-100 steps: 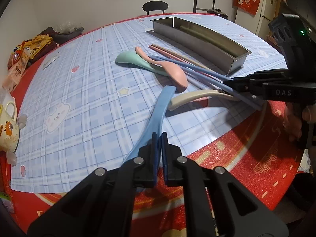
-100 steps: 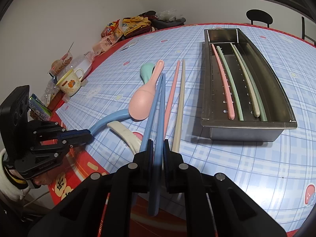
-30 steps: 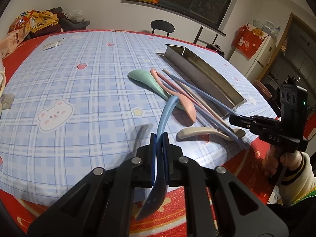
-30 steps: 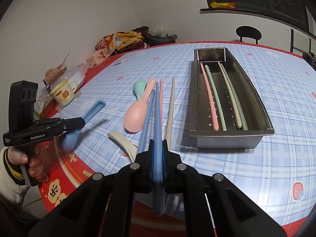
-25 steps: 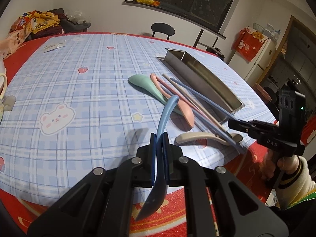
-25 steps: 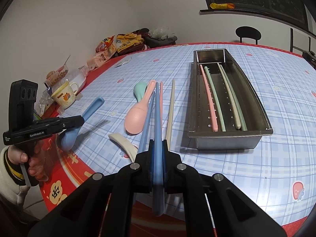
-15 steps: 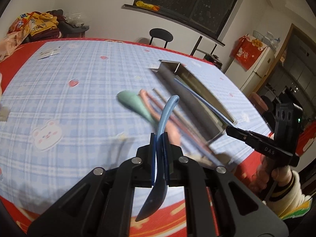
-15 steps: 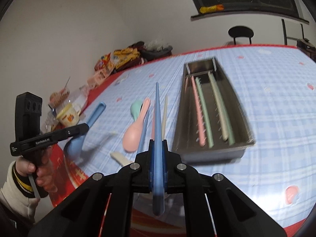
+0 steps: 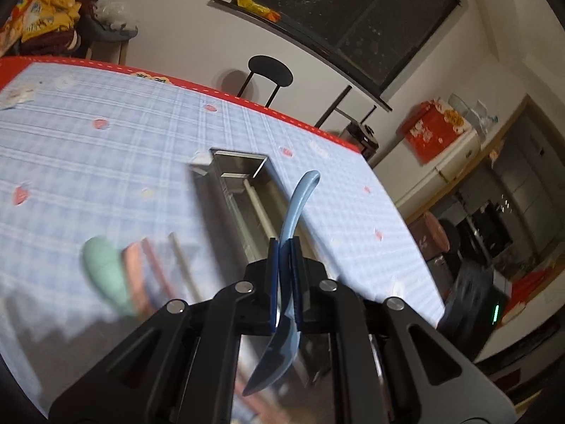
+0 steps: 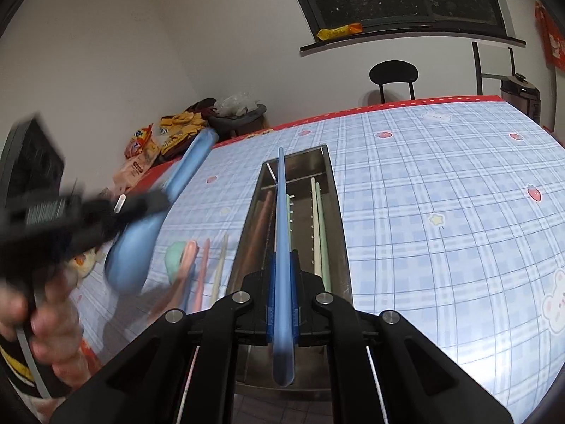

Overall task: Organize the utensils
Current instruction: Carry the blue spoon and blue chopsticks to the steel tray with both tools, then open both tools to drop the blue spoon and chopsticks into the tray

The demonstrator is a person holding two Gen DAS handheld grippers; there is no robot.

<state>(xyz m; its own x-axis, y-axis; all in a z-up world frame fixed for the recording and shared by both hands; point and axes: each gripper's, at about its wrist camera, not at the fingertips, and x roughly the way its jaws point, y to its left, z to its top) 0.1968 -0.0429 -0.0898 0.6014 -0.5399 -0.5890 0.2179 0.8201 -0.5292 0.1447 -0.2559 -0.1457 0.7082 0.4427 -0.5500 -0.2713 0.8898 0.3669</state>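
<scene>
My left gripper is shut on a light blue spoon, handle pointing up and away, bowl hanging below the jaws. It hovers over the near end of the steel tray. My right gripper is shut on a blue chopstick that runs lengthwise above the steel tray. Inside that tray lie a pink chopstick and pale green and cream ones. The left gripper with the blue spoon appears blurred at the left of the right wrist view.
On the checked tablecloth left of the tray lie a mint spoon, a pink spoon and loose pink and cream chopsticks. Snack bags sit at the far table edge. A black chair stands behind the table.
Both grippers have lifted and swung toward the steel tray with their loads. The left one crossed right over the loose utensils; the right one's chopstick now lines up over the tray.
</scene>
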